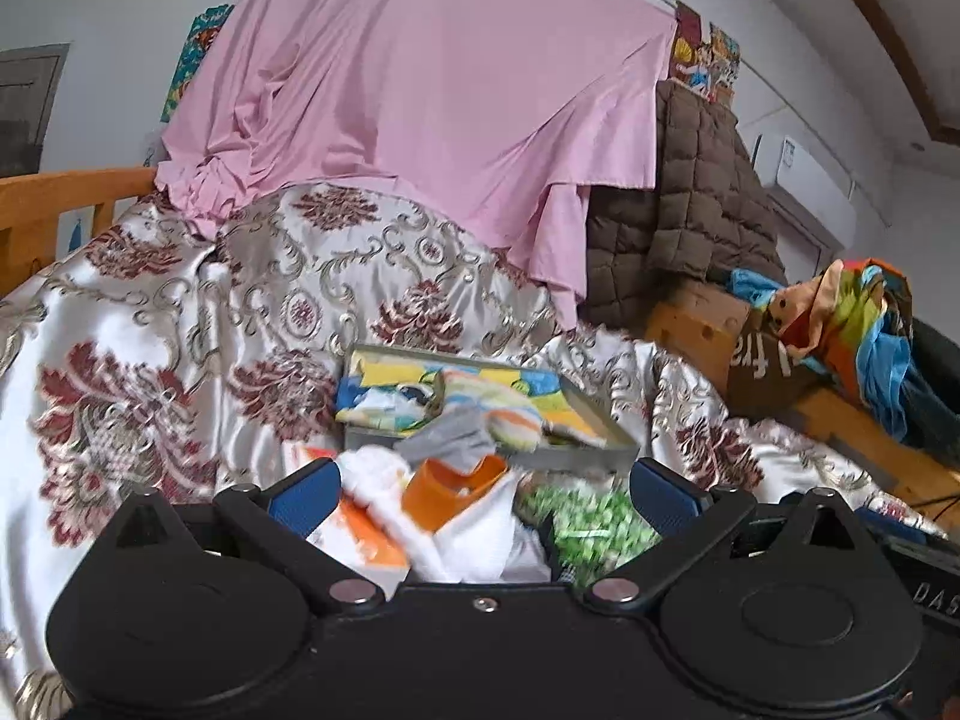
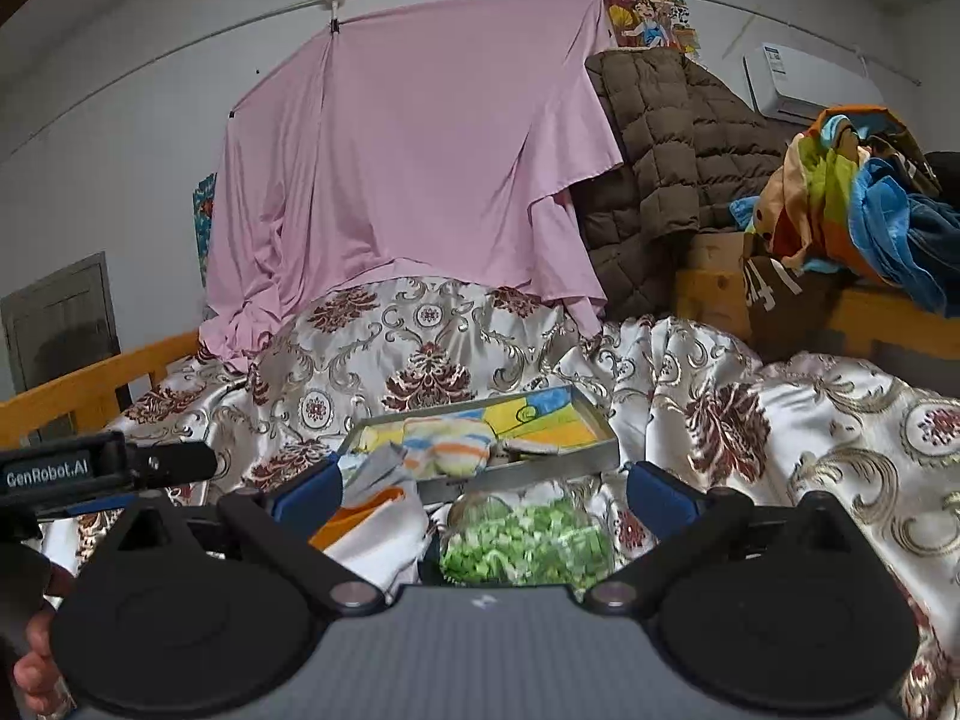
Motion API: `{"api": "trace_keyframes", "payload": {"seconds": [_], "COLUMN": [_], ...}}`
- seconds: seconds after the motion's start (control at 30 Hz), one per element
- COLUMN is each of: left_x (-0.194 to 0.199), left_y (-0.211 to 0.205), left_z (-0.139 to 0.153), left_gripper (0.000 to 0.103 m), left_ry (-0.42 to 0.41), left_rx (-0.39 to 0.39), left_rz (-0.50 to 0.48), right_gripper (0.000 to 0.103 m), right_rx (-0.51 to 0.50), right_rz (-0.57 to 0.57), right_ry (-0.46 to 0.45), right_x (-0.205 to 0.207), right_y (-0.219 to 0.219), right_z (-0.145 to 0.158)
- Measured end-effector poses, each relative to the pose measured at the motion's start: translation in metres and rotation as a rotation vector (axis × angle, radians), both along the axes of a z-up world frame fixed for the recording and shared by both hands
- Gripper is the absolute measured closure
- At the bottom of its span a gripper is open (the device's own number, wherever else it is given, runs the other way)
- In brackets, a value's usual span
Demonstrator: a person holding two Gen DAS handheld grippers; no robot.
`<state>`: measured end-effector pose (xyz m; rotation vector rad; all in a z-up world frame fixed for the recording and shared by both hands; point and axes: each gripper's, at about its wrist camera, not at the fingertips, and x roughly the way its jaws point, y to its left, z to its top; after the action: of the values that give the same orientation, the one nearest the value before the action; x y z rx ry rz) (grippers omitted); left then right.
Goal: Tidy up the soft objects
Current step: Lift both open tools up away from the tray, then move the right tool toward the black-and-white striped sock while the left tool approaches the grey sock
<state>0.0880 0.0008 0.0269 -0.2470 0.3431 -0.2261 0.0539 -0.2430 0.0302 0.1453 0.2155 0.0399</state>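
Several socks already lie in the tray (image 2: 591, 461) at twelve o'clock; white-orange cloth (image 1: 474, 534) and green-speckled piece (image 2: 528, 546) remain outside, near six. Both my left tongs (image 1: 483, 489) and right tongs (image 2: 483, 489) are spread wide, gripping nothing.

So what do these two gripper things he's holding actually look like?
Both match: the left gripper and the right gripper have blue padded fingers on black linkage arms with silver pivot bolts. The right view shows the left tool's white "GenRobot.AI" label.
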Motion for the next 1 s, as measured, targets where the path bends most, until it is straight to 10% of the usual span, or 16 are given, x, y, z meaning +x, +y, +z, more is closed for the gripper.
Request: {"api": "trace_keyframes", "payload": {"seconds": [1.0], "left_x": [-0.021], "left_y": [0.007], "left_z": [-0.032], "left_gripper": [0.001], "left_ry": [0.237], "left_rx": [0.195], "left_rz": [0.140], "right_gripper": [0.000], "right_rx": [-0.131], "right_rz": [0.062], "right_ry": [0.187], "right_x": [-0.003], "right_y": [0.026], "right_z": [-0.034]}}
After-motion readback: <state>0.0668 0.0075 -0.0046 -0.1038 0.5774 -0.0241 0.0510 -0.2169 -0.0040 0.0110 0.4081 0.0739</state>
